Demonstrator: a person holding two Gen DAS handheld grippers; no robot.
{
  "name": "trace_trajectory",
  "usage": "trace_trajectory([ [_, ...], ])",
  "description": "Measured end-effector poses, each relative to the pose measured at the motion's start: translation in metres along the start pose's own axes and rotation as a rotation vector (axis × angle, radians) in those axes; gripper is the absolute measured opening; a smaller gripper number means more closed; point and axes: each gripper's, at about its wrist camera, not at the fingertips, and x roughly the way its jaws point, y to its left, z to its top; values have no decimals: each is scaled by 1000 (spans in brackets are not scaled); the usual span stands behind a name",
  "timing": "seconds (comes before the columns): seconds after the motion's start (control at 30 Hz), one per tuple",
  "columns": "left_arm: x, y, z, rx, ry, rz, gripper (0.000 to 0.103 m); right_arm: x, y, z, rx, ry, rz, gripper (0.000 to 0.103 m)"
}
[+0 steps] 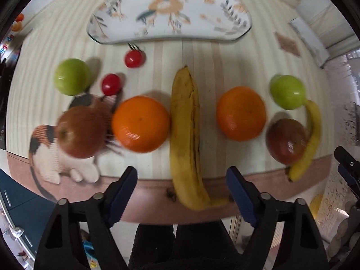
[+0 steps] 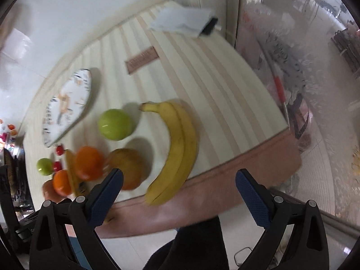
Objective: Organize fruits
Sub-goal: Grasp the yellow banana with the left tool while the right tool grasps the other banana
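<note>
Seen from above, a cream striped cloth covers the surface. At 12 o'clock lies an empty oblong plate with a floral print. Below it the fruit is spread in a loose row. From 9 o'clock toward 3 o'clock: a green apple, two small red tomatoes, a red apple resting on a knitted cat toy, an orange, a long banana at centre, a second orange, another green apple, a second red apple and a smaller banana curving round it.

The left tool hangs at 6 o'clock, its blue-padded jaws apart on either side of the long banana's stem end, not pressing it.

In the right wrist view, the right tool stands wide and empty, above the smaller banana's lower end.
</note>
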Motion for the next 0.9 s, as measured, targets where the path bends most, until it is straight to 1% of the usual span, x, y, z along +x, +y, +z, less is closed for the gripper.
trace_trajectory([
  [0.03, 6, -1, 2, -3, 8, 11, 69, 9, -2, 4, 3, 15, 6, 99],
  [0.07, 15, -3, 5, -6, 18, 28, 66, 17, -3, 8, 5, 30, 9, 98],
  [0.13, 24, -6, 7, -16, 26, 49, 56, 33, -3, 14, -2, 50, -2, 96],
  [0.17, 28, -10, 8, -15, 19, 51, 43, 40, -2, 15, -9, 61, -3, 92],
  [0.2, 30, -15, 8, 6, 8, 68, 40, 48, 0, 17, -19, 73, -8, 89],
  [0.23, 32, -18, 8, 18, 4, 88, 38, 53, 2, 17, -27, 77, -18, 81],
  [0.27, 35, -22, 9, 31, -3, 116, 36, 61, 6, 17, -45, 80, -35, 69],
  [0.3, 36, -23, 9, 37, -10, 134, 34, 65, 8, 17, -56, 79, -47, 62],
  [0.33, 37, -23, 10, 36, -16, 140, 32, 67, 10, 16, -67, 69, -61, 54],
  [0.37, 38, -23, 10, 31, -19, 132, 32, 66, 13, 15, -90, 39, -68, 44],
  [0.43, 38, -20, 7, 26, -20, 116, 32, 66, 15, 13, -105, 34, -67, 43],
  [0.53, 42, -17, -12, 46, -3, 111, 32, 66, 14, 5, -129, 82, -67, 43],
  [0.6, 46, -19, -25, 60, 6, 107, 32, 65, 12, -8, -164, 122, -74, 43],
  [0.67, 49, -20, -30, 69, -4, 108, 33, 65, 11, -21, -184, 134, -80, 43],
  [0.77, 61, -15, -23, 41, -9, 82, 35, 64, 10, -25, -175, 127, -81, 43],
  [0.9, 64, -6, -10, 26, -14, 69, 34, 66, 7, -25, -121, 130, -68, 49],
])
